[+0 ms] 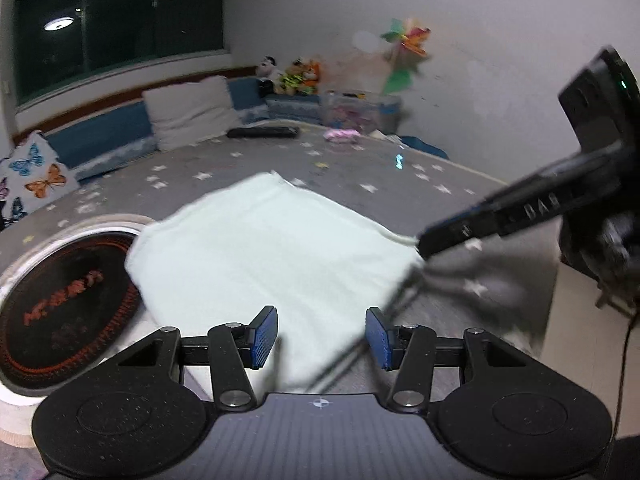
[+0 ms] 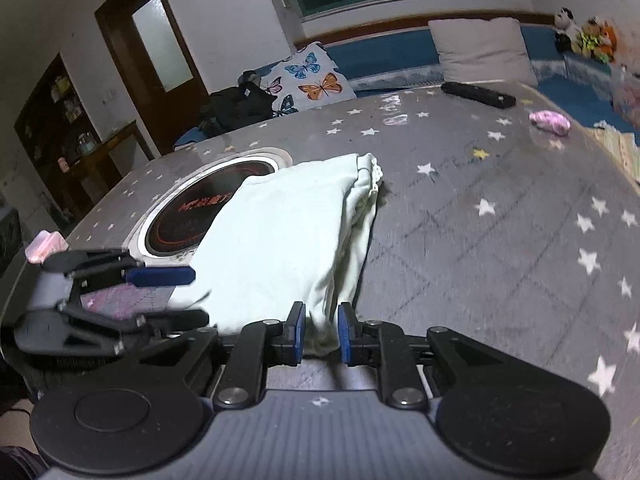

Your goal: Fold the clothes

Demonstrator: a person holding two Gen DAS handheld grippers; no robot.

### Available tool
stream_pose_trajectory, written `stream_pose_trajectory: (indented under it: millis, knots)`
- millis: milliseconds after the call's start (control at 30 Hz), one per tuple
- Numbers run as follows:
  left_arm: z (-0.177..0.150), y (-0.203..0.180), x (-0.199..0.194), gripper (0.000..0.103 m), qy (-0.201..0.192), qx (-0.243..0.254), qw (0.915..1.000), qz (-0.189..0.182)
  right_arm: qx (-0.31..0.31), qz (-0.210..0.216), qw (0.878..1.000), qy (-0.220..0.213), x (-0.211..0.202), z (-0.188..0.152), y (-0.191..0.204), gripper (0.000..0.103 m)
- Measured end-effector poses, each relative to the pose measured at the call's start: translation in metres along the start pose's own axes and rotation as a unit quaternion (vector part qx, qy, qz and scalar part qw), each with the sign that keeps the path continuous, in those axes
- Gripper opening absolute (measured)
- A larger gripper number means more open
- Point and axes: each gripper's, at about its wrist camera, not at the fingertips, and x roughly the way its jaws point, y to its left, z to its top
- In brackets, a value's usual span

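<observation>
A pale green garment (image 1: 264, 248) lies folded on the grey star-patterned table (image 2: 500, 240), partly over a round black hob. My right gripper (image 2: 322, 334) is shut on a bunched near corner of the garment (image 2: 280, 240), with cloth pinched between its blue pads. From the left wrist view the right gripper (image 1: 424, 246) comes in from the right, and the cloth corner is lifted at its tip. My left gripper (image 1: 321, 336) stands open over the garment's near edge, its blue pads well apart and not pressing on the cloth. In the right wrist view the left gripper (image 2: 188, 296) sits at the garment's left edge.
The round black hob (image 1: 68, 312) with red lettering is set in the table at the left. A long black object (image 2: 478, 95) and a small pink bundle (image 2: 550, 122) lie at the far side. Cushions (image 2: 484, 50) line the back bench. The table edge (image 1: 548, 320) runs close on the right.
</observation>
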Motion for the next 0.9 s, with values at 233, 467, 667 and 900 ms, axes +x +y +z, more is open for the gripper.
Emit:
stream_pose_trajectory:
  millis: [233, 467, 667, 900]
  knots:
    - [-0.012, 0.005, 0.009, 0.026, 0.023, -0.011, 0.9997, 0.001, 0.028, 0.000, 1.000, -0.012, -0.002, -0.006, -0.008, 0.005]
    - [-0.012, 0.008, 0.003, 0.028, 0.021, -0.014, 0.9997, 0.002, 0.019, -0.030, 0.999, -0.001, 0.003, -0.006, -0.009, 0.006]
    - [-0.003, 0.016, -0.007, 0.028, -0.002, -0.036, 0.9994, 0.003, -0.015, -0.016, 0.999, -0.043, -0.001, 0.015, 0.010, 0.009]
    - [-0.007, 0.031, -0.002, 0.028, 0.015, -0.054, 0.9981, 0.025, -0.029, -0.001, 0.999, -0.017, 0.037, 0.016, 0.018, 0.009]
